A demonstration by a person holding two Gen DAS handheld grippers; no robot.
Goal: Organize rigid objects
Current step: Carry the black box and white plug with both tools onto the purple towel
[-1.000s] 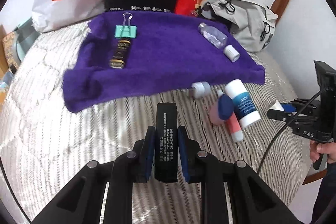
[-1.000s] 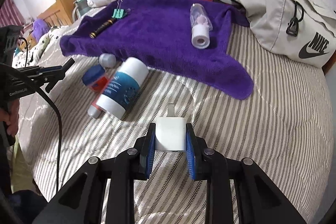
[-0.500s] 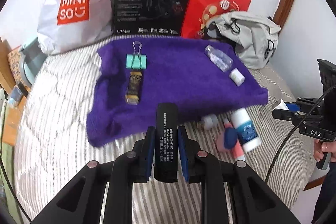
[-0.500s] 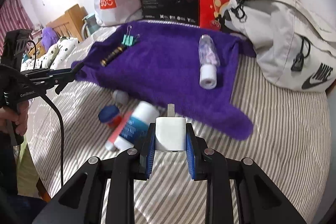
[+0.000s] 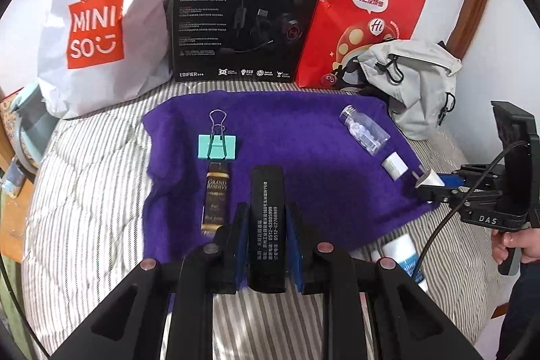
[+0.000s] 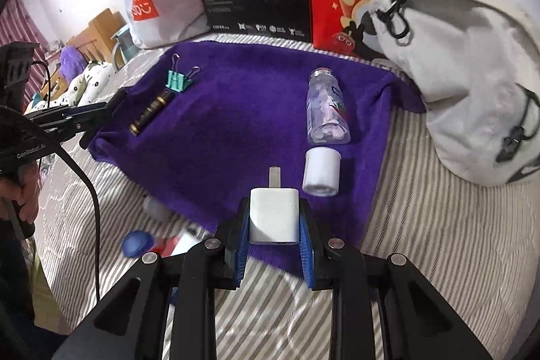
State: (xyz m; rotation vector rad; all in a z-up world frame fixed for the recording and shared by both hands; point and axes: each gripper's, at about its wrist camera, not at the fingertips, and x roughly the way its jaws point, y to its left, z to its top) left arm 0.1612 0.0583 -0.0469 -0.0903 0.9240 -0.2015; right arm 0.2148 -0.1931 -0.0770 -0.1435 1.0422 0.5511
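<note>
My left gripper [image 5: 266, 218] is shut on a flat black case with white print [image 5: 266, 201], held over the near edge of the purple towel [image 5: 303, 123]. My right gripper [image 6: 274, 218] is shut on a white USB charger plug [image 6: 274, 215], above the towel's [image 6: 236, 110] near right corner. On the towel lie a teal binder clip [image 5: 217, 146], a dark gold-labelled tube [image 5: 216, 198], a clear bottle [image 6: 325, 108] and its white cap [image 6: 320, 171]. From the left wrist view the right gripper [image 5: 435, 186] shows at the towel's right edge.
A white Miniso bag [image 5: 98, 22], a black headset box [image 5: 246, 12], a red paper bag [image 5: 364, 12] and a grey bag [image 6: 472, 73] line the back of the striped bed. A white bottle [image 5: 405, 253] and a blue-capped item [image 6: 138, 243] lie off the towel.
Both grippers have moved forward toward the towel with their objects still held. The loose bottles on the bed have slid toward the lower edge of both views.
</note>
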